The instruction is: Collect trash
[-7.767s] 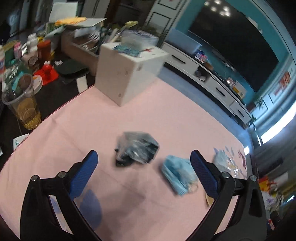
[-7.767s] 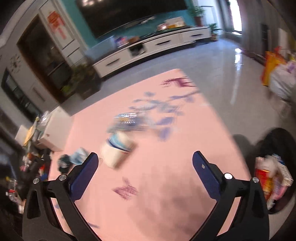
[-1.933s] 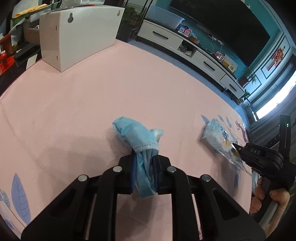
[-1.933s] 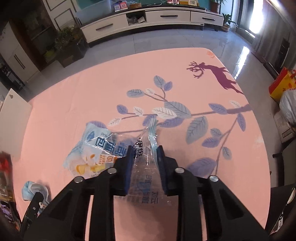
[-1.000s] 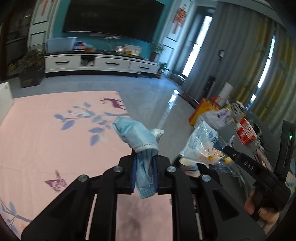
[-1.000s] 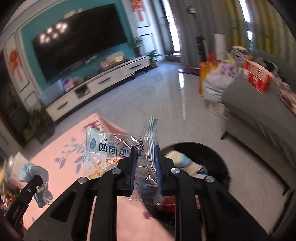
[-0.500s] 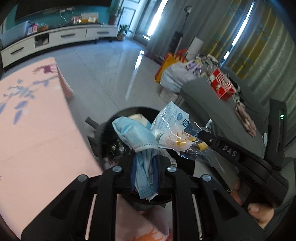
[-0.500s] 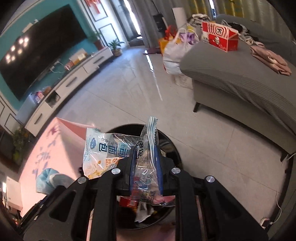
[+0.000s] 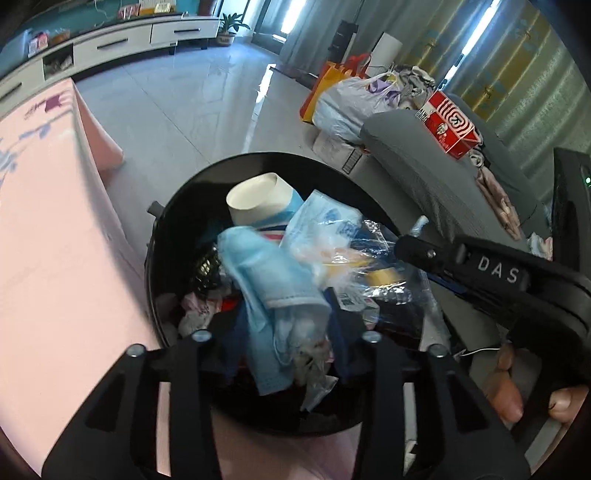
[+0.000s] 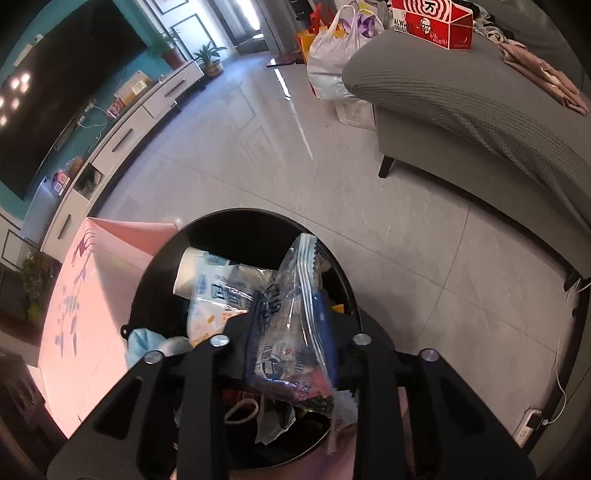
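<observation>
A black round trash bin (image 9: 177,206) stands on the floor beside the pink table, with a paper cup (image 9: 258,201) and other trash in it. My left gripper (image 9: 284,332) is over the bin, its jaws parted, and a blue face mask (image 9: 269,284) hangs loose between them. My right gripper (image 10: 291,343) is over the same bin (image 10: 236,218), its jaws parted, with a clear plastic snack wrapper (image 10: 291,325) between them. The right gripper also shows in the left wrist view (image 9: 402,247).
The pink tablecloth (image 9: 40,229) lies left of the bin. A grey sofa (image 10: 480,107) with a red box (image 10: 432,22) stands to the right. Plastic bags (image 9: 347,99) sit on the tiled floor. A white TV cabinet (image 10: 122,125) lines the far wall.
Both grippers have dropped closer over the bin and their jaws have opened. The mask and the wrapper, held tight before, now sit loose between the fingers.
</observation>
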`<state>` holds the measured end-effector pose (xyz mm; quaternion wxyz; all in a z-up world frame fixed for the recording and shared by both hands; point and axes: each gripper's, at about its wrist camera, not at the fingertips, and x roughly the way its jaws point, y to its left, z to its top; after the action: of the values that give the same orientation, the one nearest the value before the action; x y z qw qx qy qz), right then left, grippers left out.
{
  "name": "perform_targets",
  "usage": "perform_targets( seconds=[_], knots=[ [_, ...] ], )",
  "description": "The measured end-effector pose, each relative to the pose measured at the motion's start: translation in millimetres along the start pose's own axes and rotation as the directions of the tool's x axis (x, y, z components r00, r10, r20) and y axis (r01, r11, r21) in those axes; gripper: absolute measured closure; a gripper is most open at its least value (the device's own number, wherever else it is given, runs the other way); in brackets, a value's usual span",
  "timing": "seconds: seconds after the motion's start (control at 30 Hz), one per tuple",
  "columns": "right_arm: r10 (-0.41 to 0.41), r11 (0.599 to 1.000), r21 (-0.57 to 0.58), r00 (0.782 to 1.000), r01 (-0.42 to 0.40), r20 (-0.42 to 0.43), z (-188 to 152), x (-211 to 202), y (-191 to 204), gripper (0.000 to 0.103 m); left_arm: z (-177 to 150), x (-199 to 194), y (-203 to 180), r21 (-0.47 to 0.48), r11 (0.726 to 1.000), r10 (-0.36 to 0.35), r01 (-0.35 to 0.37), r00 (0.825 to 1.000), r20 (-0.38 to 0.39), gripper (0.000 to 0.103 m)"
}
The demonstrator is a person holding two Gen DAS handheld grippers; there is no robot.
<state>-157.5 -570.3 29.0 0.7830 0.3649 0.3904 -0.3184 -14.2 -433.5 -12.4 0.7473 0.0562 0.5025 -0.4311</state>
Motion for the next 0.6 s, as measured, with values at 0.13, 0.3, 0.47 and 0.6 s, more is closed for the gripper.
perform_targets(
  seconds=[0.13,0.3,0.47,0.6],
  knots=[
    [-0.01,1.0,0.004,0.999,0.01,0.049,-4,-12,3,0.046,-1,-2,4,-0.036,0.997,-0.067,0.066,0.998,-0.021,0.042],
    [-0.024,1.0,-0.001,0.996,0.024,0.089,-6,-24,8,0.034,-2,-16,4,-0.022,0.998,-0.065,0.066,0.998,0.027,0.017],
    [-0.053,0.999,-0.003,0.986,0.054,0.16,-9,-43,14,0.016,-2,-36,7,0.012,0.998,-0.059,0.058,0.993,0.098,0.004],
    [-0.05,0.998,-0.013,0.968,0.055,0.245,-13,-64,19,0.003,0,-52,9,0.044,0.998,-0.047,0.041,0.987,0.153,0.003]
  ],
)
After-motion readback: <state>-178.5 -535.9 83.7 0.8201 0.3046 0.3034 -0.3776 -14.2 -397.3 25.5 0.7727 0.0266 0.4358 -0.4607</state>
